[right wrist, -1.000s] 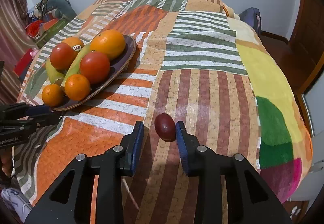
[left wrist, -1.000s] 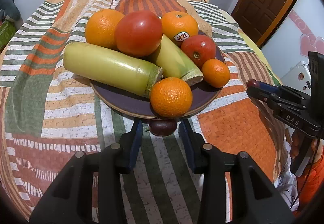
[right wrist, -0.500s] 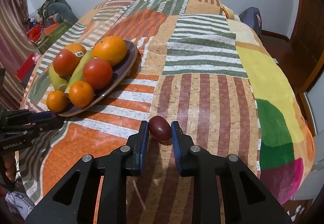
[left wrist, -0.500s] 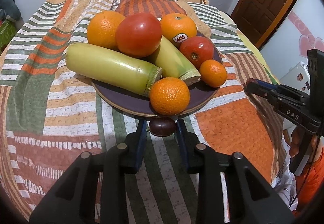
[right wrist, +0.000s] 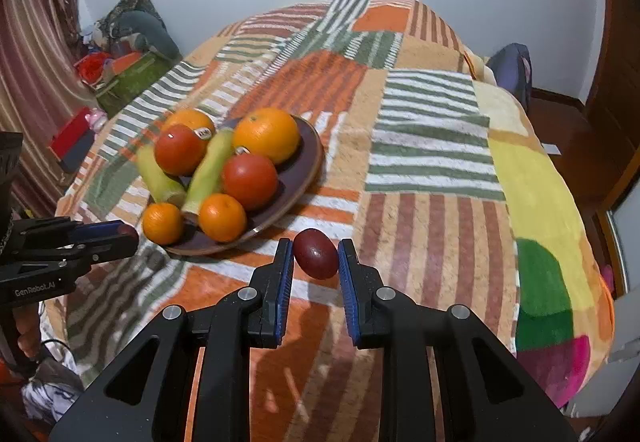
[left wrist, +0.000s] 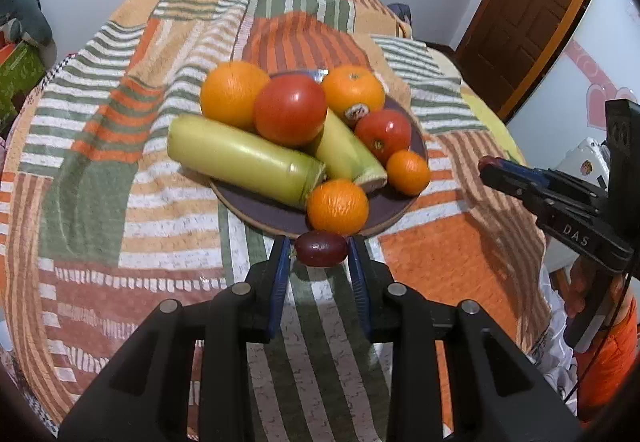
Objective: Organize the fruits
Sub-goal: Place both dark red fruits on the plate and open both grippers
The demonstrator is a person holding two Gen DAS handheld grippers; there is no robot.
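A dark plate point(left wrist: 256, 208) on the patchwork blanket holds oranges, two tomatoes and two pale green fruit pieces. My left gripper point(left wrist: 320, 248) is shut on a small dark red fruit point(left wrist: 321, 248), lifted just in front of the plate's near rim. In the right wrist view my right gripper point(right wrist: 314, 254) is shut on a second dark red fruit point(right wrist: 316, 253), held above the blanket to the right of the plate point(right wrist: 304, 170). Each view catches the other gripper at its side edge: the right gripper point(left wrist: 486, 166) and the left gripper point(right wrist: 130, 236).
The patchwork blanket point(right wrist: 424, 146) covers a bed that drops off at the right. Boxes and cushions point(right wrist: 120, 54) lie on the floor at the left. A wooden door point(left wrist: 532, 10) stands at the back right. A person's hand point(left wrist: 580, 286) holds the right gripper's handle.
Both grippers closed on their dark red fruits and then rose, lifting the fruits off the blanket. The plate and its fruit have not moved.
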